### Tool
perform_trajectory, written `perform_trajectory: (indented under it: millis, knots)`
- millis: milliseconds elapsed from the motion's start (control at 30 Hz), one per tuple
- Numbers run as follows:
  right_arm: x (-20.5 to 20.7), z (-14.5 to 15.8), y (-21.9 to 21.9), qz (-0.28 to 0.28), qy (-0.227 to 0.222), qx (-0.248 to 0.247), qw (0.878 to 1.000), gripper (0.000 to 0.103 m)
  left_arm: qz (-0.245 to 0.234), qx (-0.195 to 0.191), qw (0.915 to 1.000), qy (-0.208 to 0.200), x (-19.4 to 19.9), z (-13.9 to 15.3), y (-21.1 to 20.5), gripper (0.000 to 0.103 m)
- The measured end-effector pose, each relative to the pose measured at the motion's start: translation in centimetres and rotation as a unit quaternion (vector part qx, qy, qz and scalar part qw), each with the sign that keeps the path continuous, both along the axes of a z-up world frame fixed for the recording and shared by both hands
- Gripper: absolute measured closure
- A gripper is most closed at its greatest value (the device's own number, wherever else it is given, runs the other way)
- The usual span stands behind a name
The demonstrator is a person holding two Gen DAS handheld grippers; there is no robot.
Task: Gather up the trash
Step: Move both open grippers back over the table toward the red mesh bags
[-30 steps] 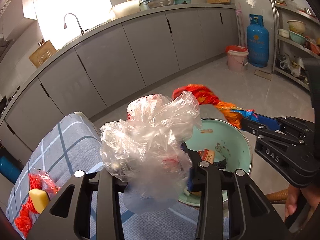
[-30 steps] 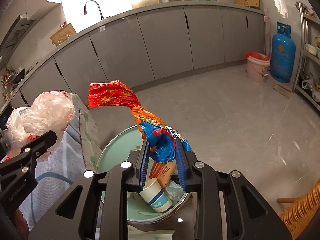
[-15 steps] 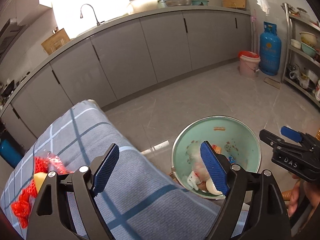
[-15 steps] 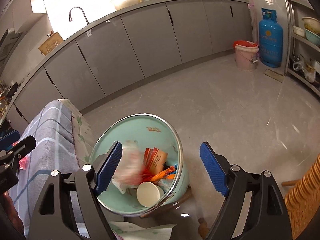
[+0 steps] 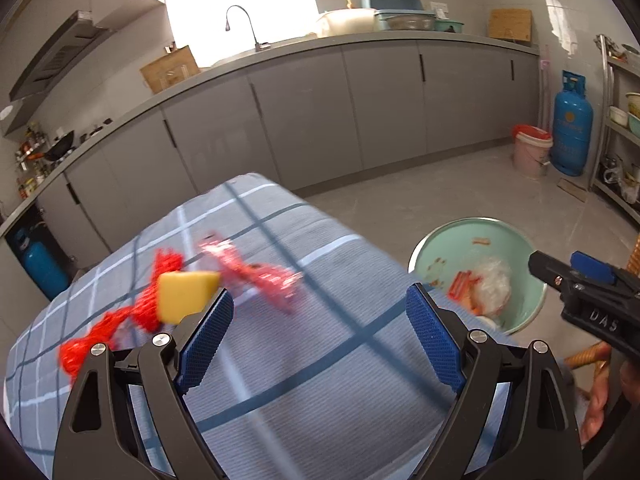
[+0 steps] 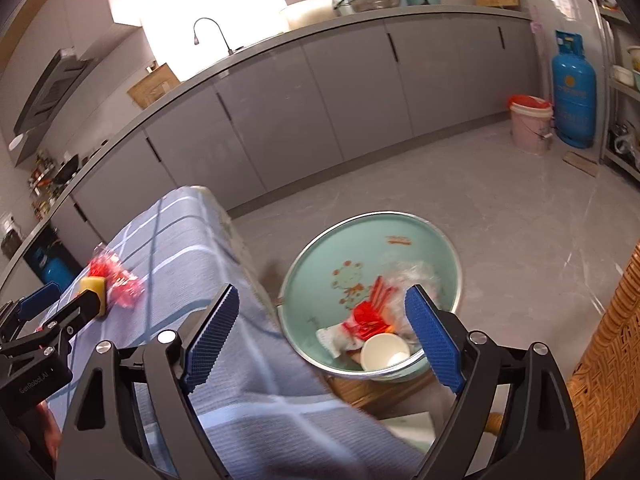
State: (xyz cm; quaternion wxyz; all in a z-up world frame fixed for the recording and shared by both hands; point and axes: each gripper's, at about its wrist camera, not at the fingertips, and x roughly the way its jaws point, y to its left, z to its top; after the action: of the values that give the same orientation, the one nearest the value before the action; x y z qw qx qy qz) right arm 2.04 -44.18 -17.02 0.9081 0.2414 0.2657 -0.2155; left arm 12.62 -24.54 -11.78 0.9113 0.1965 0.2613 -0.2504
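A mint-green basin (image 5: 448, 240) (image 6: 320, 276) sits low beside the table and holds a clear plastic bag (image 5: 494, 286), a red-and-blue wrapper (image 6: 366, 316), a paper cup (image 6: 384, 352) and other scraps. On the blue plaid tablecloth (image 5: 320, 380) (image 6: 176, 248) lie a red mesh net (image 5: 120, 322), a yellow sponge (image 5: 186, 294) (image 6: 92, 284) and a red-and-clear wrapper (image 5: 256, 276) (image 6: 120, 282). My left gripper (image 5: 316, 340) is open and empty over the cloth, just right of the sponge. My right gripper (image 6: 322, 340) is open and empty above the basin's near-left edge.
Grey kitchen cabinets (image 5: 300, 120) run along the back under a counter with a sink tap (image 5: 240, 26). A blue gas cylinder (image 5: 570, 128) and a pink bucket (image 5: 532, 152) stand at the far right. A wicker chair (image 6: 608, 344) is close on the right.
Both grippers opened and dropped the plastic bag and the red-and-blue wrapper into the basin. Both then swung left, toward the table and the sponge.
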Motion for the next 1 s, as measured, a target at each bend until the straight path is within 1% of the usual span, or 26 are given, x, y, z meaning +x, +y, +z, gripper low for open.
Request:
perform_trajectory:
  millis: [133,167,233,300,367,500,567,633,700,767,867,900,933,1000]
  knots:
    - [0.5,0.6,2.3,0.022,-0.002,-0.006,1.0,0.018,0.041,0.01,0.999,-0.014,1.0,0.3,4.7,0.015]
    - [0.7,0.8,2.9,0.028,-0.002,-0.011,1.0,0.018,0.06,0.011,0.998,-0.017,1.6,0.4,6.5,0.012]
    - [1.1,1.0,3.8,0.035,-0.001,-0.016,0.999,0.018,0.093,0.015,0.9953,-0.023,2.9,0.6,9.3,0.011]
    - [1.5,1.1,4.7,0.044,0.001,-0.019,0.999,0.018,0.128,0.018,0.9913,-0.026,4.4,0.7,12.1,0.011]
    - [1.9,1.2,5.5,0.051,0.003,-0.023,0.998,0.018,0.168,0.019,0.9853,-0.024,6.3,0.7,15.4,0.011]
    - [2.7,1.5,6.8,0.067,0.007,-0.033,0.997,0.018,0.22,0.018,0.9751,-0.024,9.4,0.7,19.5,0.011]
    - [3.2,1.7,7.5,0.076,0.008,-0.039,0.996,0.018,0.235,0.018,0.9717,-0.021,10.8,0.6,20.8,0.011]
    - [3.7,1.9,8.0,0.084,0.011,-0.045,0.995,0.018,0.231,0.009,0.9729,-0.003,12.4,0.1,21.5,0.011]
    - [4.4,2.0,8.7,0.092,0.014,-0.052,0.994,0.018,0.231,0.005,0.9729,0.007,13.4,-0.5,21.7,0.011]
    - [4.9,2.2,9.3,0.1,0.017,-0.059,0.993,0.018,0.223,-0.005,0.9744,0.026,14.5,-1.5,21.7,0.011]
    - [6.0,2.5,10.3,0.116,0.021,-0.071,0.99,0.018,0.224,-0.003,0.9738,0.041,15.3,-2.9,21.6,0.013]
    - [6.5,2.6,10.6,0.123,0.023,-0.078,0.989,0.018,0.223,-0.007,0.9737,0.046,15.4,-3.2,21.7,0.023]
    - [6.9,2.8,10.9,0.128,0.025,-0.084,0.988,0.018,0.219,-0.01,0.9741,0.053,15.5,-3.4,21.8,0.04]
    - [8.4,3.2,11.6,0.143,0.027,-0.099,0.984,0.018,0.212,-0.018,0.9749,0.066,15.5,-3.8,22.1,0.058]
